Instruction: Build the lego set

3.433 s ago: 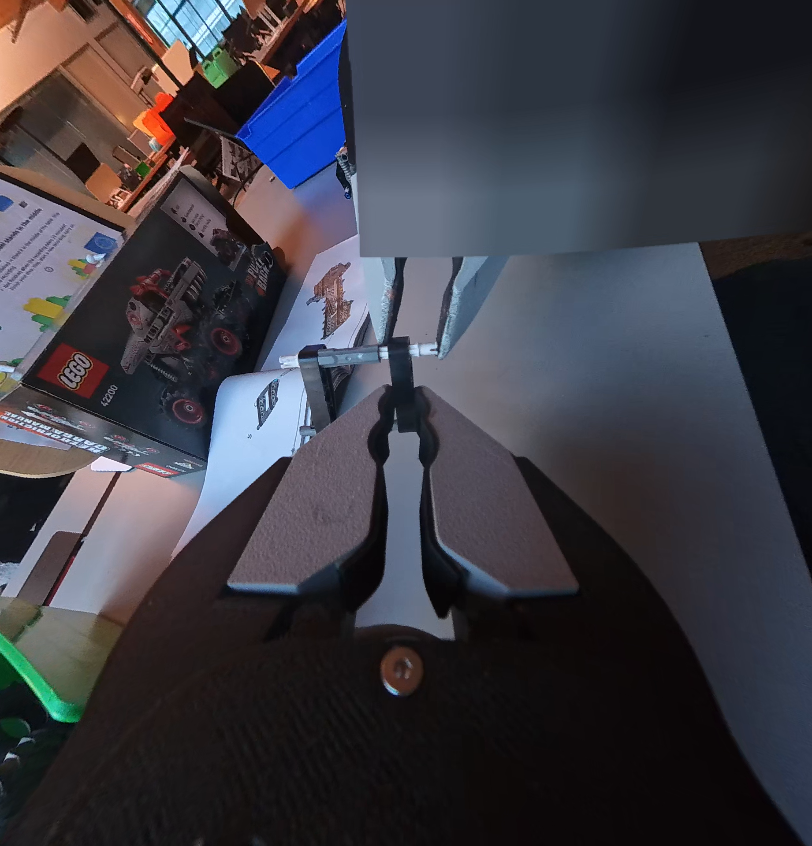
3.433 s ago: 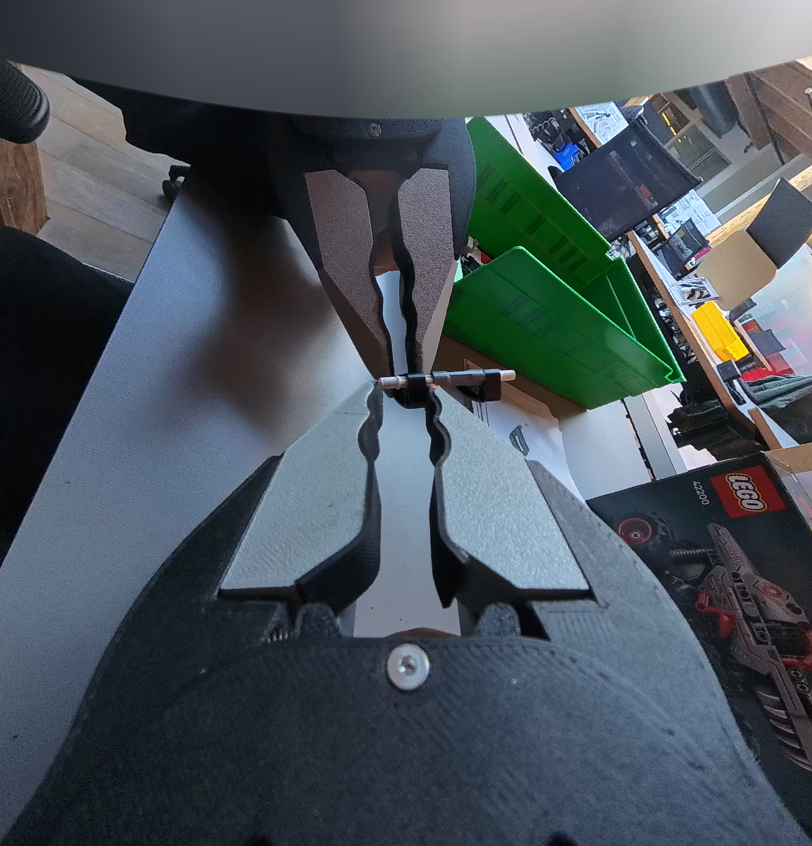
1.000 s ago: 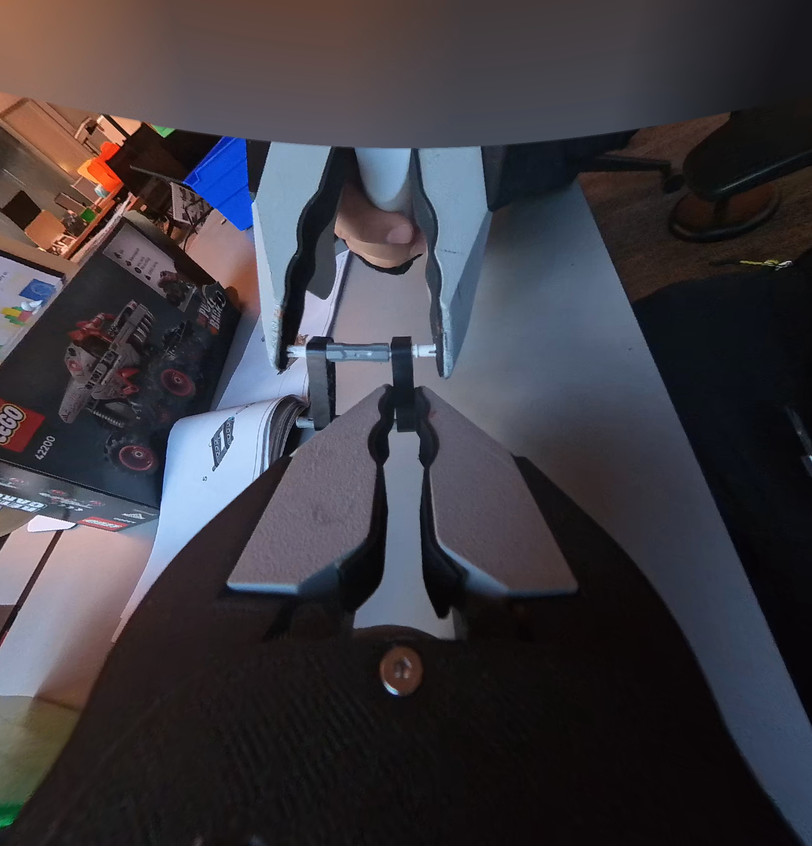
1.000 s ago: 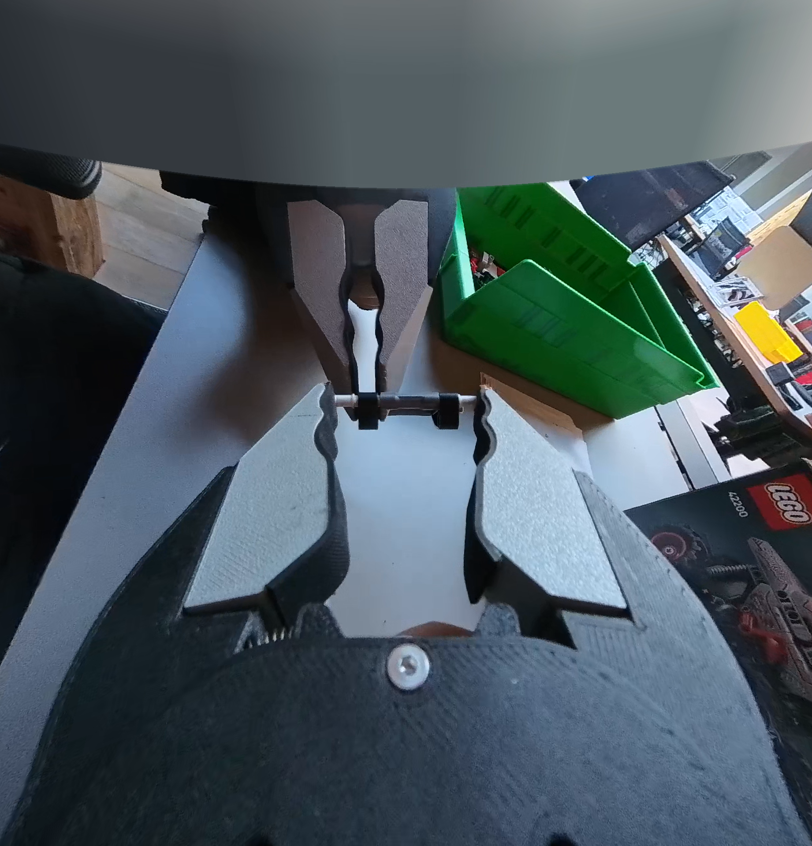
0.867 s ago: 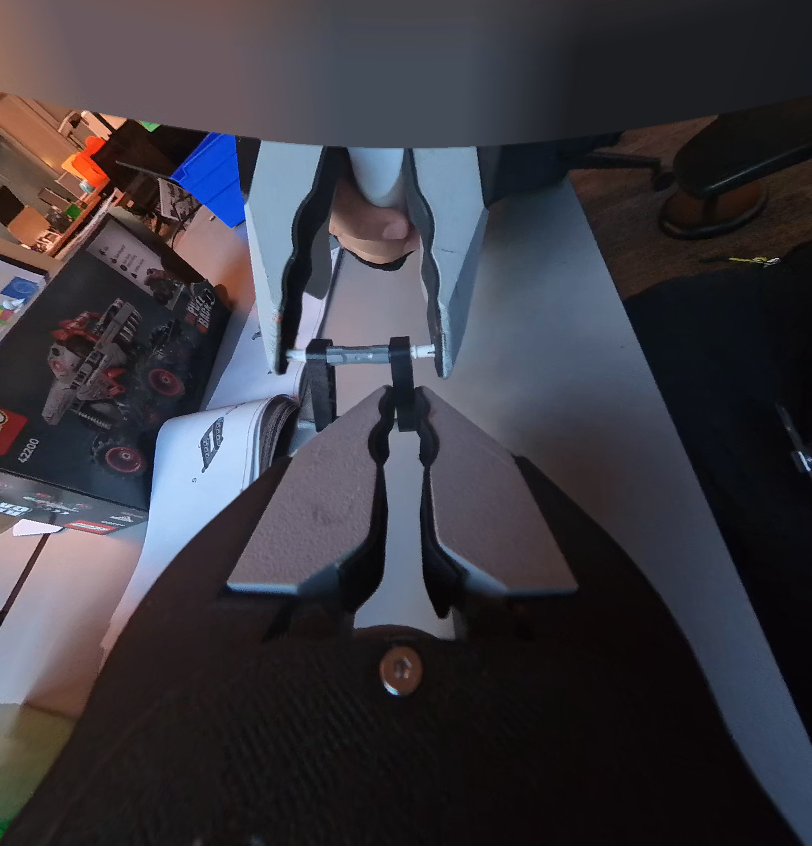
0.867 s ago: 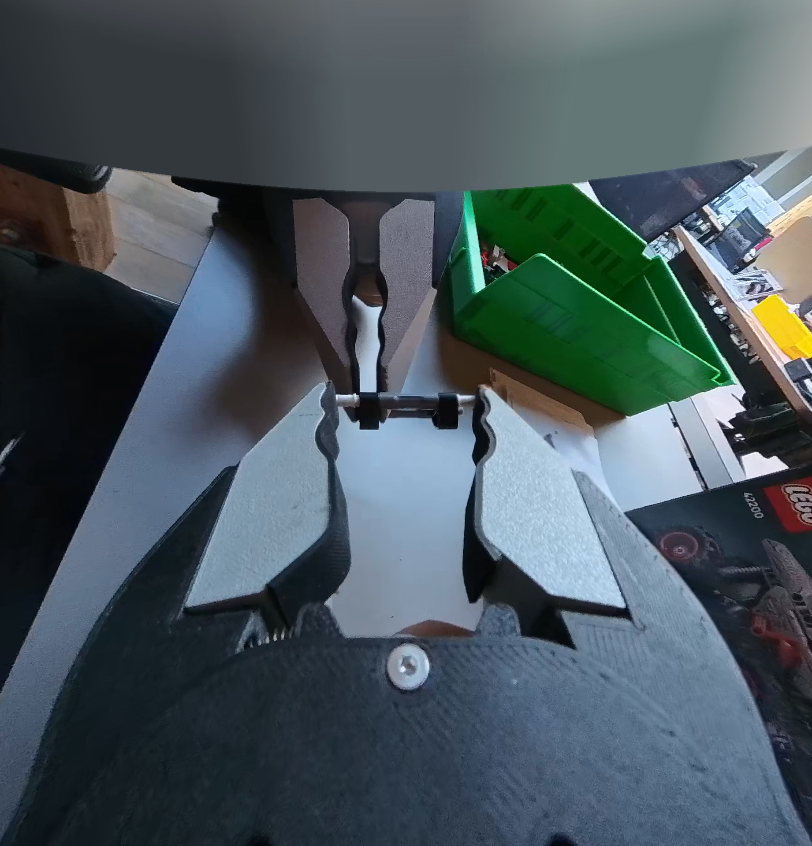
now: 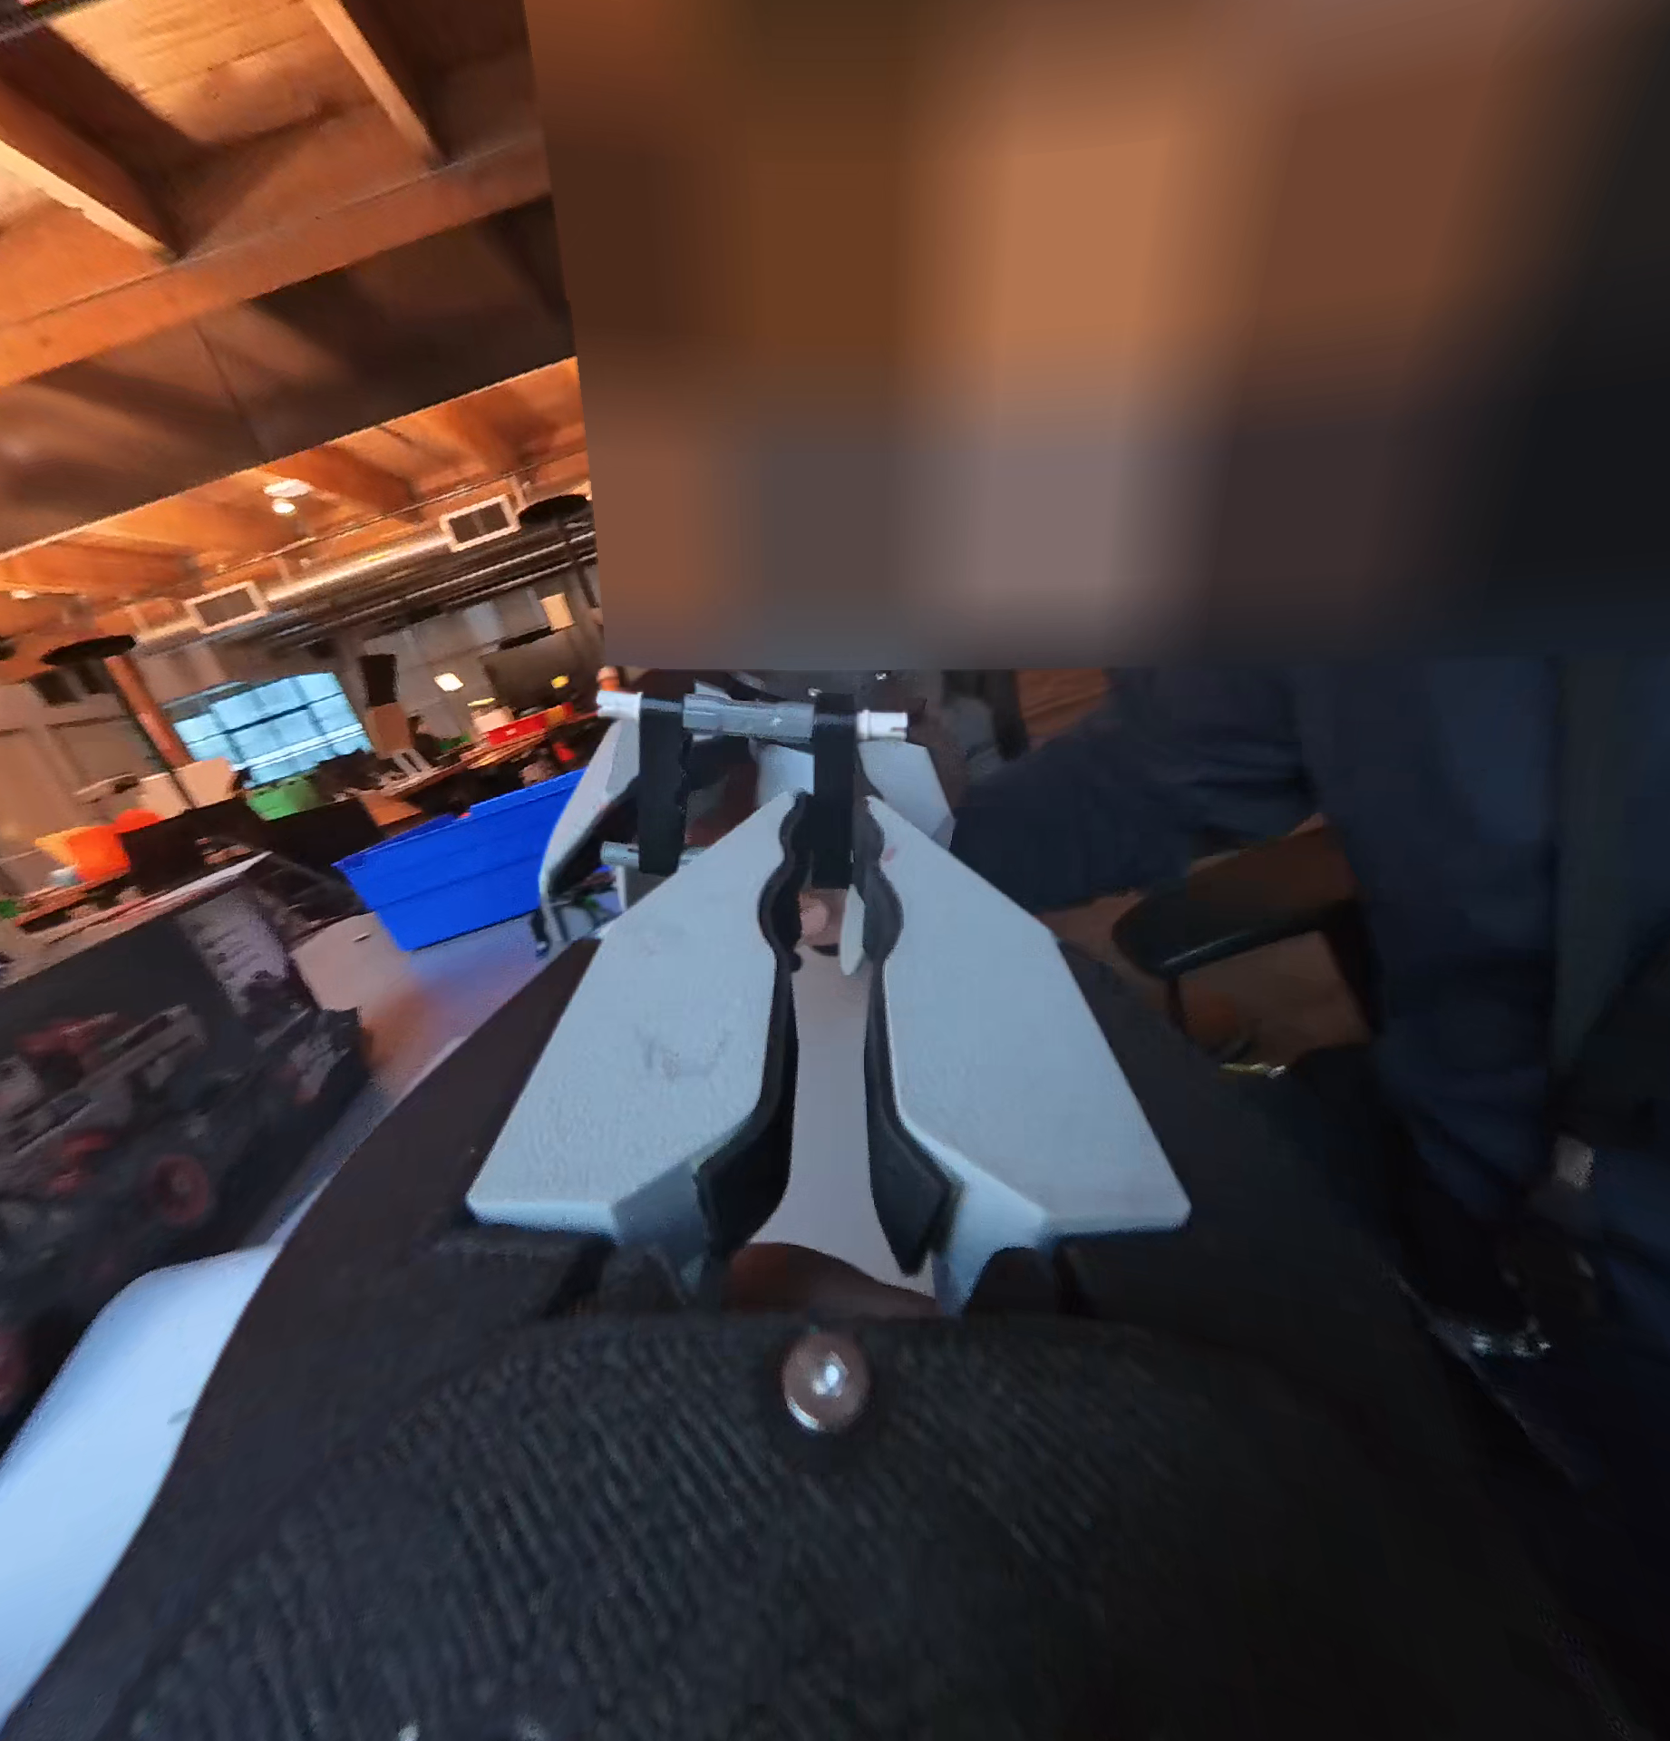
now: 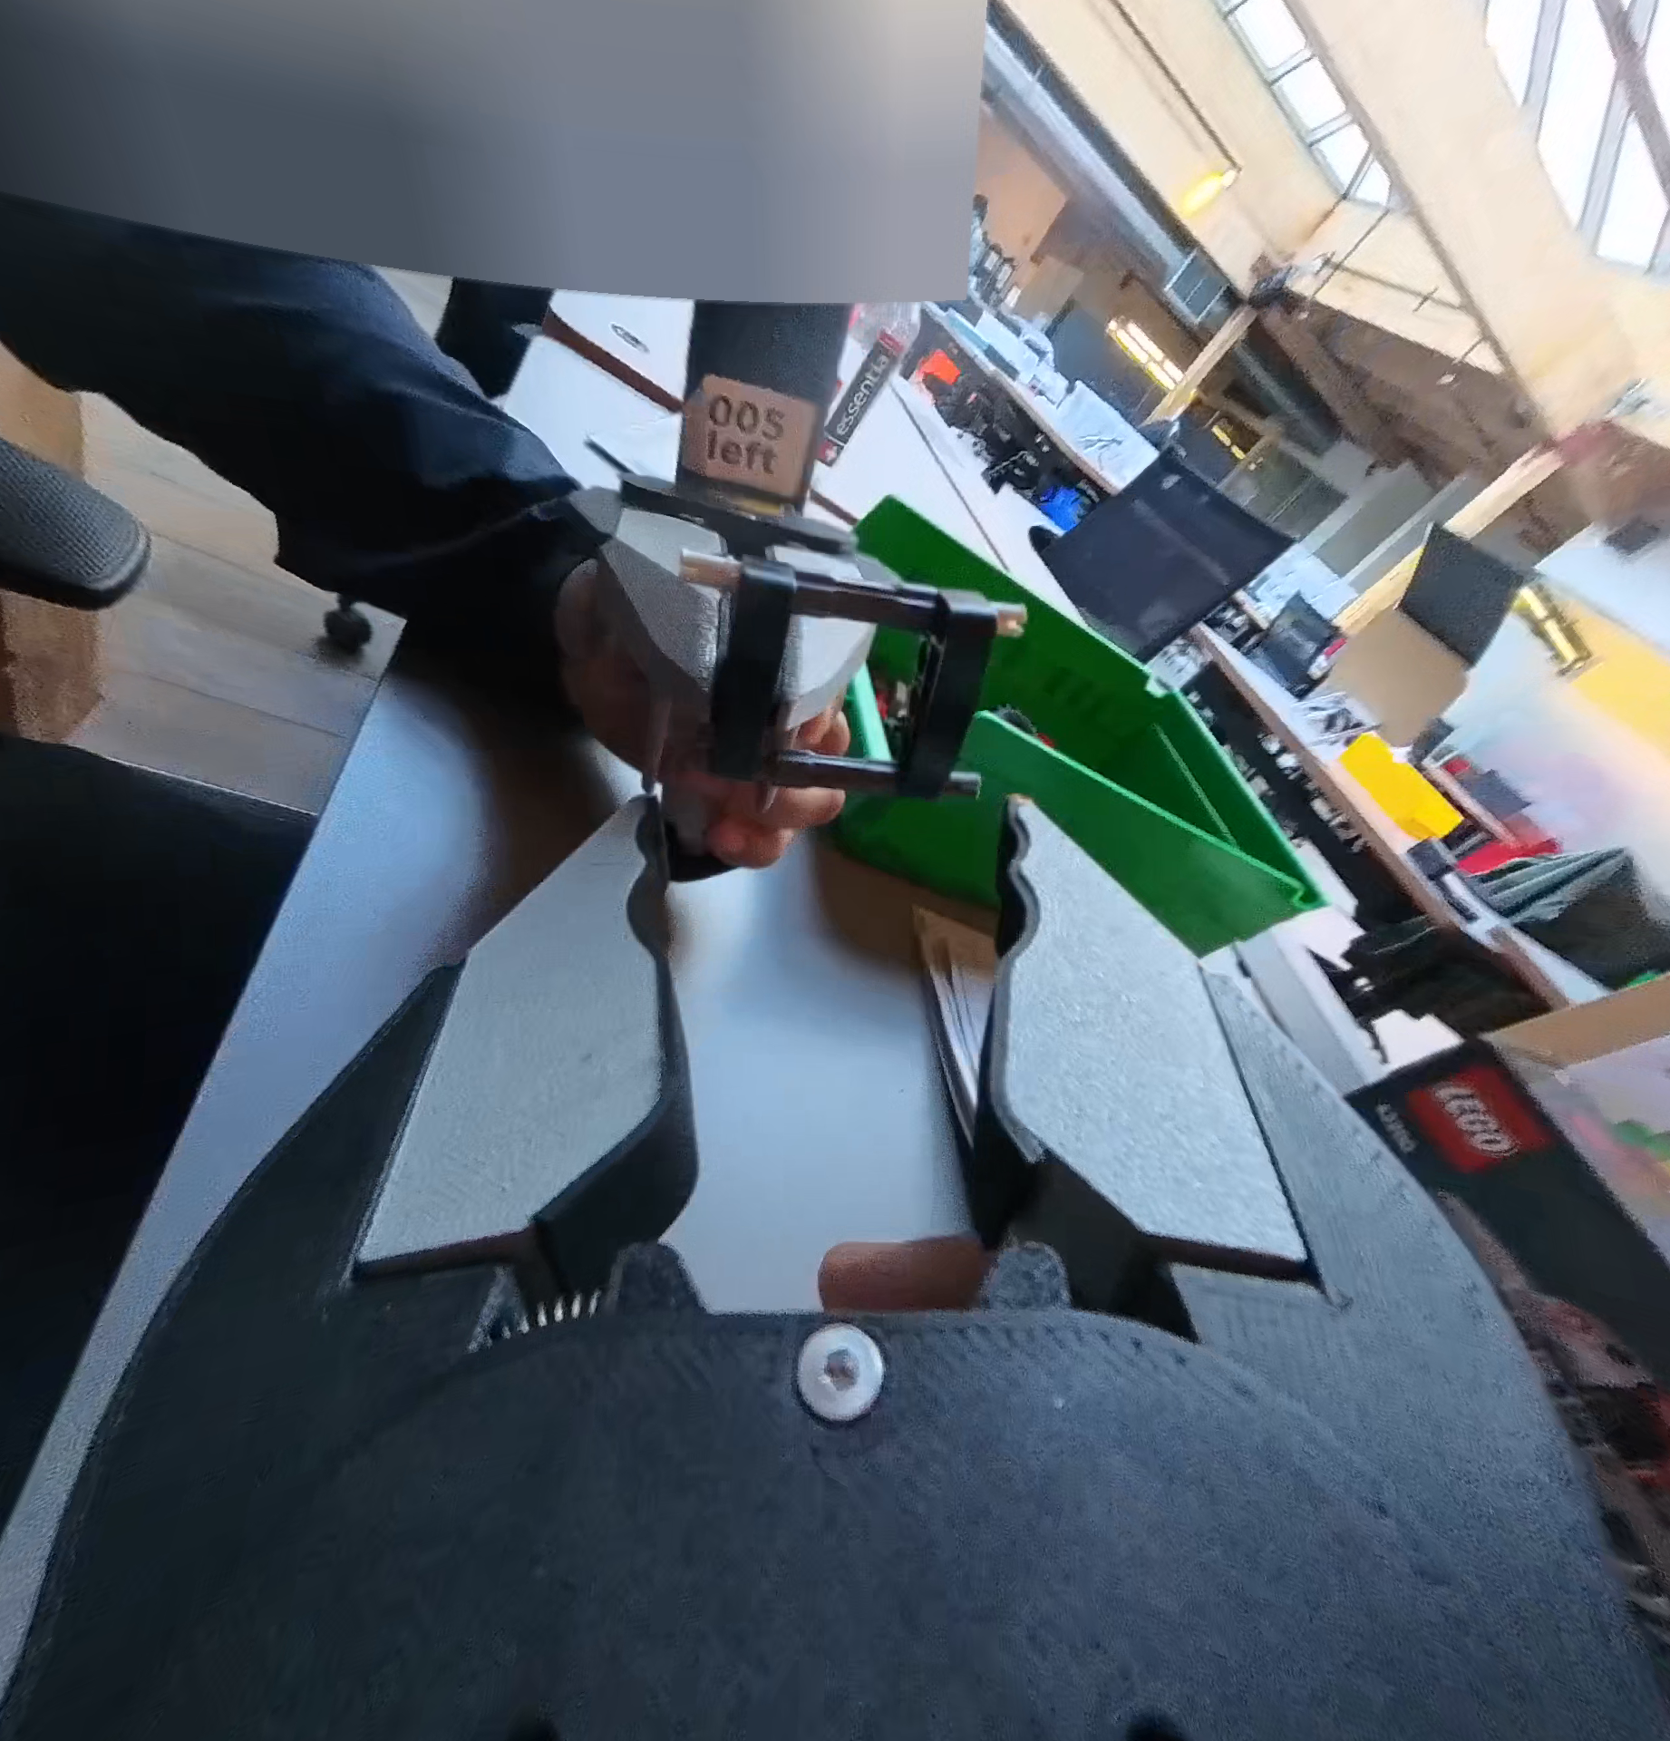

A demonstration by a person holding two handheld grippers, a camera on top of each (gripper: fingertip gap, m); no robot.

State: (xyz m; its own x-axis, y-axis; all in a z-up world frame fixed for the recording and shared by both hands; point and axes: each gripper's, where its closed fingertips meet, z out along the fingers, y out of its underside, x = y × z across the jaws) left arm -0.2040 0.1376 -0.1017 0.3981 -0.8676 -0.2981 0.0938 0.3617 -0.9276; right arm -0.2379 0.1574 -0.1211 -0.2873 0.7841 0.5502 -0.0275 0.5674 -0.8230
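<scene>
Above a grey desk point(image 8: 794, 1036), the left tool point(image 7: 826, 829) pinches a black lego frame point(image 8: 850, 678); the right tool point(image 8: 826, 848) gapes, empty.

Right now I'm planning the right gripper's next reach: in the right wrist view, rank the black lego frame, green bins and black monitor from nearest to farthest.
From the right gripper:
1. Black lego frame, just ahead, held by the left gripper.
2. Green bins, behind it, to the right.
3. Black monitor, far back right.

Tongs point(image 7: 826, 829) noted with grey fingers point(image 7: 680, 1036) and black ribbed body. Frame point(image 8: 841, 678) recorded black with grey axles, white tips. Bins point(image 8: 1095, 754) green; crate point(image 7: 464, 867) blue; box point(image 7: 134, 1083) black, red-wheeled truck pictured. Surface point(image 8: 794, 1083) grey.
</scene>
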